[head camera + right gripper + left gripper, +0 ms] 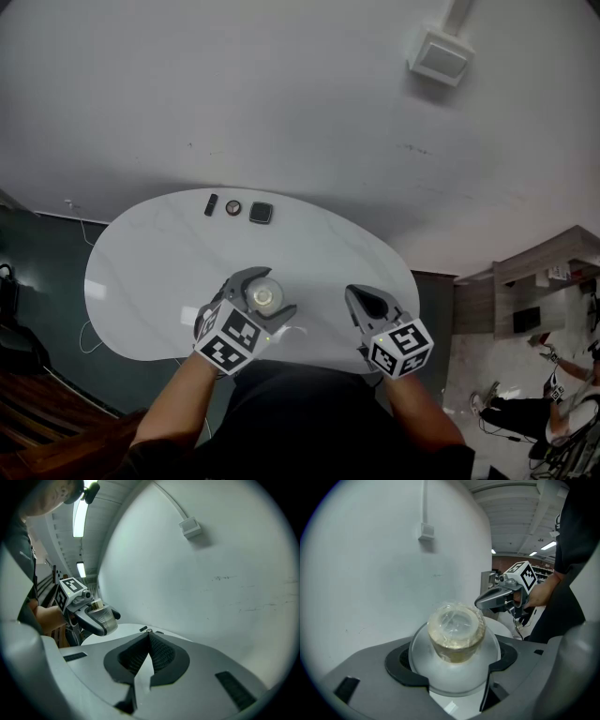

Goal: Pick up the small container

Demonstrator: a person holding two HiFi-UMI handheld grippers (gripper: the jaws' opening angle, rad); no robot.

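My left hand-held gripper [454,667] squeezes the small container [456,632], clear with pale yellow stuff inside, over the table's [169,272] near side. My right hand-held gripper [149,643] is closed on nothing.

Your head view evenly lit, light flat and soft across the white table [159,253], both gripper views bowed at dark round edges, strip light [80,515] glaring upper left in your right gripper view, near foreground soft.

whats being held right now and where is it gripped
The left gripper holds the small container by its round lower body, with one jaw pressed against each side. The right gripper has its jaws together and holds nothing.
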